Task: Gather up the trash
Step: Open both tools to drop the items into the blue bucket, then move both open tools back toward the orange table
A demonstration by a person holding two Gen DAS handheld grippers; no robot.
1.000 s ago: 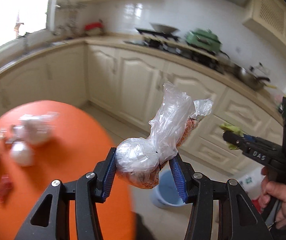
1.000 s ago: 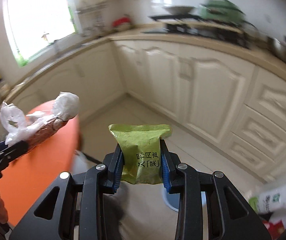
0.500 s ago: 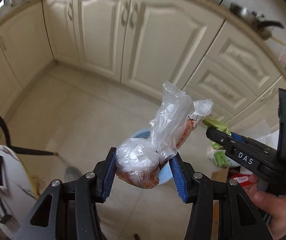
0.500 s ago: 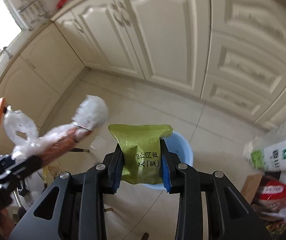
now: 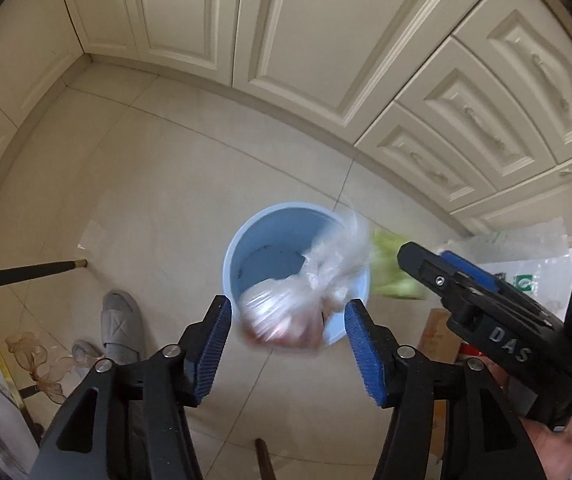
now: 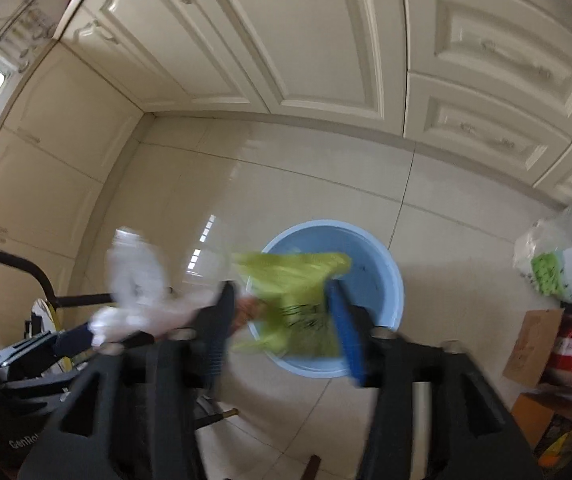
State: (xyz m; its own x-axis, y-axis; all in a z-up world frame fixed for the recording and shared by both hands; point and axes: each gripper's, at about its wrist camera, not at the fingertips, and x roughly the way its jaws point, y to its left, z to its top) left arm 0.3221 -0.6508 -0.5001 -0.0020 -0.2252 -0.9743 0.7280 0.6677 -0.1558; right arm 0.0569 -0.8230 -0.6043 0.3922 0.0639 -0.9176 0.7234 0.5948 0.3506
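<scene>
- Left gripper (image 5: 287,338): its jaws have just been opening, blue pads now clear of the clear bag (image 5: 301,300), which hangs blurred between them with gaps on both sides.
- Right gripper (image 6: 282,328): its jaws have just been opening too; the green packet (image 6: 289,292) sits blurred between them, close against the right pad, and whether it touches cannot be told.
- Both pieces of trash lie over the near rim of the blue bin (image 5: 238,248), which stands on the tiled floor (image 5: 146,184).
- A grey slipper (image 5: 122,324) rests left of the bin.
- Cream cabinets (image 5: 286,40) line the far wall.
</scene>
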